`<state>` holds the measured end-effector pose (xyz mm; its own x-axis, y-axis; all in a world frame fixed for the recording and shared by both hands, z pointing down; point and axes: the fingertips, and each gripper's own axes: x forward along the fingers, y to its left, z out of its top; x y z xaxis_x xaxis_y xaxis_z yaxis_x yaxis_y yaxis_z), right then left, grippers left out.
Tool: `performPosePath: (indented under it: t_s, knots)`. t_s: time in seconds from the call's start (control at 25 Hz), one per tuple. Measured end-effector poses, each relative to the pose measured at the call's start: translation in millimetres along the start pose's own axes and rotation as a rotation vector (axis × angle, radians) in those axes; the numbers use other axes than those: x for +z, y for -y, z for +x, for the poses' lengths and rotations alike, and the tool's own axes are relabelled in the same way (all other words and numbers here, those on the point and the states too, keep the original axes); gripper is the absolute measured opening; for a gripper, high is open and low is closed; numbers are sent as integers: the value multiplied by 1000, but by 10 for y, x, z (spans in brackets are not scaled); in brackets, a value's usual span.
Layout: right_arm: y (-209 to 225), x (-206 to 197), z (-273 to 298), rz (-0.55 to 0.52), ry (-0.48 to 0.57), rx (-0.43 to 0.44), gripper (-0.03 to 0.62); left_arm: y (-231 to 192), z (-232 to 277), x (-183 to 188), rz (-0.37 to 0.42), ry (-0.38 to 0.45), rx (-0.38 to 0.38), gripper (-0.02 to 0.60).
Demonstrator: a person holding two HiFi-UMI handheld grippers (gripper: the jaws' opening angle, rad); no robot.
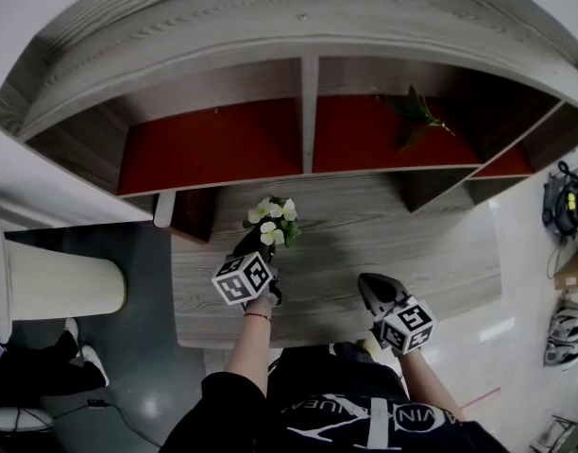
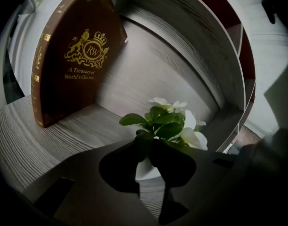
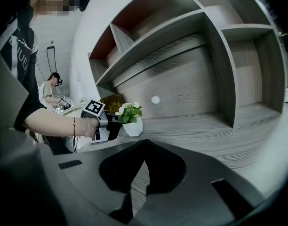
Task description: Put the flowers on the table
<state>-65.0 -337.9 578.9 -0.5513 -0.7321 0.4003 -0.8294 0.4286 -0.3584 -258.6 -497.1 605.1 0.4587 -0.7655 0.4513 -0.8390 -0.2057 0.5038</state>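
Flowers in a white pot are over the grey table, near the shelf. The left gripper clamps the pot between its 2 jaws. The right gripper has its jaws together, empty.

Flowers: small fake-looking plant w/ a few white blooms over broad green leaves, set in a little white pot that narrows twd the bottom. Upright, blooms facing up, leaves spilling over the rim. Pot sits btwn the fingers of my left gripper, which close on it near the rim, just under the leaves. Position: over the back-left part of the desk, nr its left edge, well clear of the front edge. Pot base looks down at desk level; can't tell if it's touching the wood or just above it.
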Motion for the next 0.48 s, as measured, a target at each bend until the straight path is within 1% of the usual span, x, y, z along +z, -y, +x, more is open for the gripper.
performPosePath:
  t_s: [0.12, 0.32, 0.48]
  knots:
    - [9, 27, 11, -2, 10, -11, 10, -2, 47, 22, -9, 9, -16, 86]
    - [-19, 50, 8, -5, 19, -21, 9, 3, 93, 44, 13, 21, -32, 98]
    - [-21, 44, -7, -8, 15, -23, 9, 29, 107, 50, 16, 24, -42, 103]
